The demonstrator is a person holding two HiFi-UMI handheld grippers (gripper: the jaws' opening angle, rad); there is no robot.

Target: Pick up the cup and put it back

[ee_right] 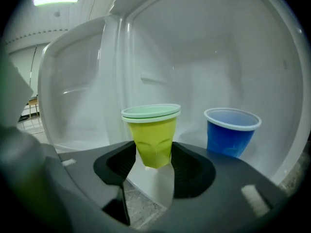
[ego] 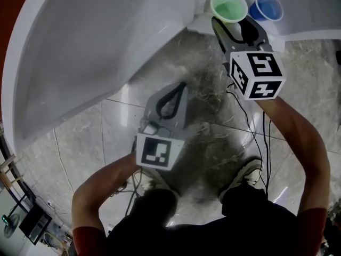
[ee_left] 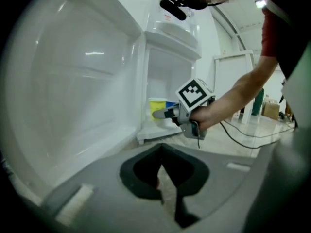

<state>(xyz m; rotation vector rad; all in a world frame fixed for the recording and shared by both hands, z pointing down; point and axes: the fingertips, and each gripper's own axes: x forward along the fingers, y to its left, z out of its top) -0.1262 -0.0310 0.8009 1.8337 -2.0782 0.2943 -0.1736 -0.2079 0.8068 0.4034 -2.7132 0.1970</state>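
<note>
Head view: the right gripper (ego: 232, 25) is grasping the cup (ego: 229, 5) inside the fridge (ego: 80, 57), beside a blue cup (ego: 269, 7).
Left gripper view: the left gripper (ee_left: 163, 149) is idling clenched, empty.
Right gripper view: the cup wall is denting. It is likely light and flimsy, so take it mid-wall, gently.

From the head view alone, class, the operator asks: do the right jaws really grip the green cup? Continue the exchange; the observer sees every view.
Observer: Yes. In the right gripper view the green cup has a creased wall between the jaws of the right gripper.
Operator: Where is it held?
Observer: The left gripper view shows it beside the blue cup, low in the white compartment, under a shelf.
</note>
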